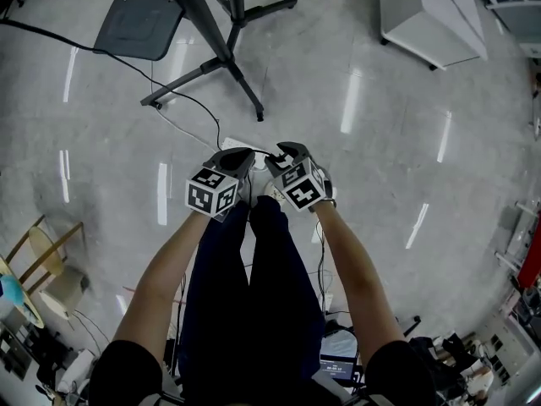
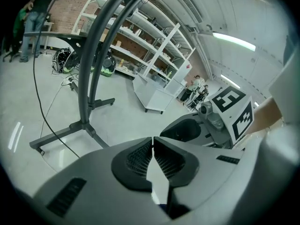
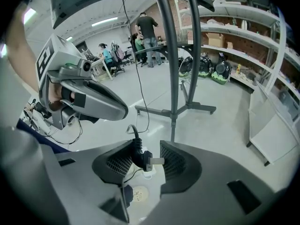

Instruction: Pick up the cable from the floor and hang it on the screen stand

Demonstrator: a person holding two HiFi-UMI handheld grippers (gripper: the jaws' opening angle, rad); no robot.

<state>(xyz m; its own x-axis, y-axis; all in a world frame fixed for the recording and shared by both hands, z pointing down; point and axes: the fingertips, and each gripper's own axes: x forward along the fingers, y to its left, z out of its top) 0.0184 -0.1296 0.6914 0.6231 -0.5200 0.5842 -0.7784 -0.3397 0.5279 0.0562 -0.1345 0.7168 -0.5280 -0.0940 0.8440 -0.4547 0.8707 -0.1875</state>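
A black plug (image 3: 139, 157) on a black cable (image 3: 141, 90) sits crosswise between the pads of my right gripper (image 3: 145, 161), which is shut on it. Its prongs point at the right pad. The cable (image 1: 173, 91) trails over the floor past the dark grey screen stand (image 1: 228, 57), whose pole (image 3: 171, 78) rises just ahead. My left gripper (image 1: 241, 155) hangs beside the right gripper (image 1: 286, 152), above the person's knees. In the left gripper view its jaws (image 2: 153, 144) meet at the tips with nothing between them.
A white socket block (image 3: 146, 171) and a round floor outlet (image 3: 139, 193) lie under the plug. A white cabinet (image 1: 431, 15) stands at the far right, with shelving (image 3: 234, 36) behind it. Wooden chairs (image 1: 42, 260) stand at the left. People (image 3: 147, 27) work in the background.
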